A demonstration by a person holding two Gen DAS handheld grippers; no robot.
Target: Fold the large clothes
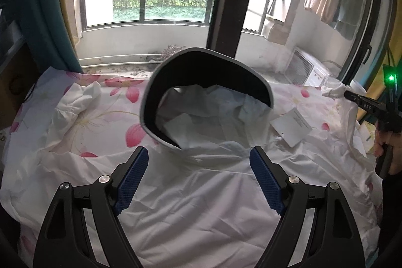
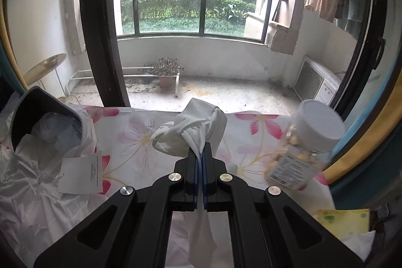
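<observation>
A white hooded jacket (image 1: 198, 195) lies spread on a floral sheet, its hood with a stiff dark brim (image 1: 201, 72) standing up at the far side. My left gripper (image 1: 198, 155) is open and empty, hovering over the jacket's chest just below the hood. One sleeve (image 1: 75, 102) lies bunched at the left. My right gripper (image 2: 201, 152) is shut on the cuff of the other sleeve (image 2: 196, 127) and holds it up off the sheet; it also shows at the right edge of the left wrist view (image 1: 349, 94). The hood (image 2: 42, 112) shows left in the right wrist view.
A white paper tag (image 1: 291, 127) lies by the hood, also in the right wrist view (image 2: 83, 175). A clear jar with a white lid (image 2: 304, 145) stands on the floral sheet (image 2: 140, 137) at the right. Glass balcony doors rise just behind the surface.
</observation>
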